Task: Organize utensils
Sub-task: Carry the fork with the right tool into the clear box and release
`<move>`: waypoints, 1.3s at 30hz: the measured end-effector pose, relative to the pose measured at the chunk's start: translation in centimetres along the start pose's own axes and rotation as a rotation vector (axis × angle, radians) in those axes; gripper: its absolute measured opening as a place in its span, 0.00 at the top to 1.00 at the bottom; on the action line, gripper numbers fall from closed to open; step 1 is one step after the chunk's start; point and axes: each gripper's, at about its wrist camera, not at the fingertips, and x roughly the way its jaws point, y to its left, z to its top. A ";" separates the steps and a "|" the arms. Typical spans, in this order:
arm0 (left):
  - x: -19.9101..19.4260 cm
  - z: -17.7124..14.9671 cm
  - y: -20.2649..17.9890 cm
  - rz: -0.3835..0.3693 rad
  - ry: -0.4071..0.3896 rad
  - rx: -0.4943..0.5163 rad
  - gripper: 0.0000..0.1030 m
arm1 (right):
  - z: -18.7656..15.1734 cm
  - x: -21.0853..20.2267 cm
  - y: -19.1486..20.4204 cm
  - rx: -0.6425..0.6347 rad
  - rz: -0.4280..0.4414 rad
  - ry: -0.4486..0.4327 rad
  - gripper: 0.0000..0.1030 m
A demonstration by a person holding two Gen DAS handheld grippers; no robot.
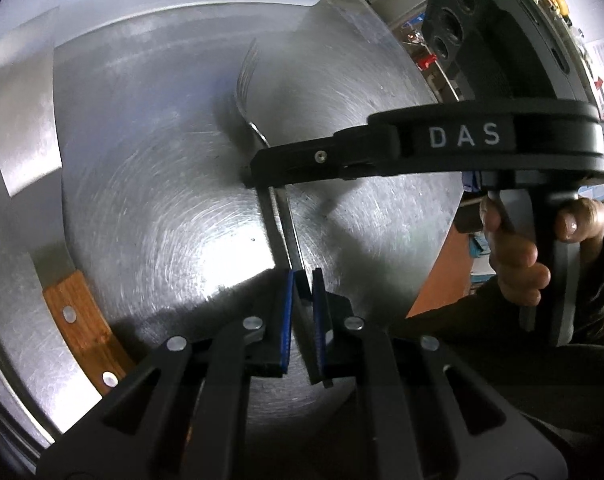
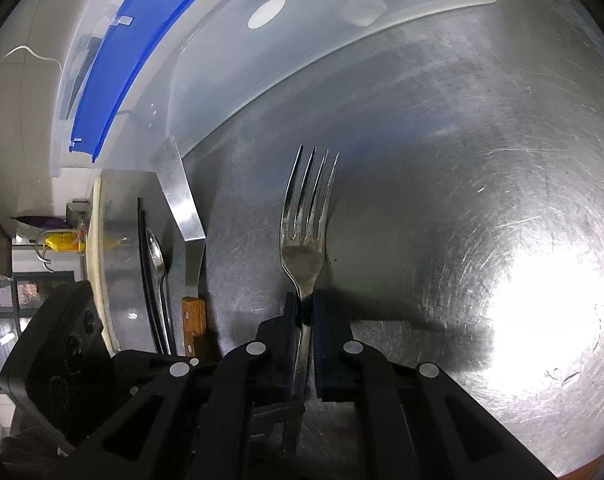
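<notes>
Steel fork (image 2: 307, 224) lies on the scratched metal table (image 2: 462, 160), its long axis running near to far with the tines pointing away toward the translucent plastic bin (image 2: 230, 60). The right gripper (image 2: 305, 316) has its jaws clamped on the fork's neck. The left gripper (image 1: 302, 280) has its jaws closed on the handle end. A wooden-handled knife (image 2: 190, 240) lies well left, beside a spoon (image 2: 158, 264).

One fork (image 2: 305, 236) is showing. One spoon (image 2: 157, 256) is lying by one cleaver (image 2: 184, 216). One dark thin stick (image 2: 146, 264) is sitting beside the spoon, kind unclear. One plastic bin (image 2: 206, 80) is standing behind. Two hand-held grippers are showing: left hand-held gripper (image 1: 302, 292), right hand-held gripper (image 2: 304, 312).
</notes>
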 end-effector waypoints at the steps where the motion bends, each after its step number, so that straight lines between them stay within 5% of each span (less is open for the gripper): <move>1: -0.1 -0.1 -0.2 0.008 -0.002 0.006 0.92 | -0.1 0.0 0.0 0.002 0.006 -0.001 0.92; 8: -3.5 0.1 -1.2 -0.019 -0.091 0.033 0.94 | -0.8 -3.8 2.1 -0.053 0.063 -0.078 0.93; 14: -10.9 2.5 -4.7 0.002 -0.287 0.154 1.00 | 0.2 -11.0 6.7 -0.189 0.091 -0.254 0.93; 20: -18.8 13.0 -4.5 0.055 -0.476 0.211 1.00 | 8.5 -15.8 13.4 -0.371 0.015 -0.391 0.93; 23: -19.1 18.5 -3.5 0.079 -0.455 0.198 1.00 | 14.7 -16.2 14.8 -0.368 0.006 -0.391 0.93; 26: -17.3 24.4 -0.5 0.146 -0.370 0.140 1.00 | 20.9 -14.9 14.3 -0.333 -0.127 -0.380 0.93; 30: -12.1 27.8 5.0 0.175 -0.180 0.004 1.00 | 27.5 -9.1 8.7 -0.179 -0.215 -0.196 0.93; 35: -5.4 29.9 8.9 0.159 0.042 -0.093 1.00 | 30.7 -5.0 3.4 -0.061 -0.274 -0.112 0.99; 39: -5.1 30.6 9.0 0.181 0.058 -0.097 1.00 | 31.6 -4.2 2.5 -0.047 -0.333 -0.084 0.97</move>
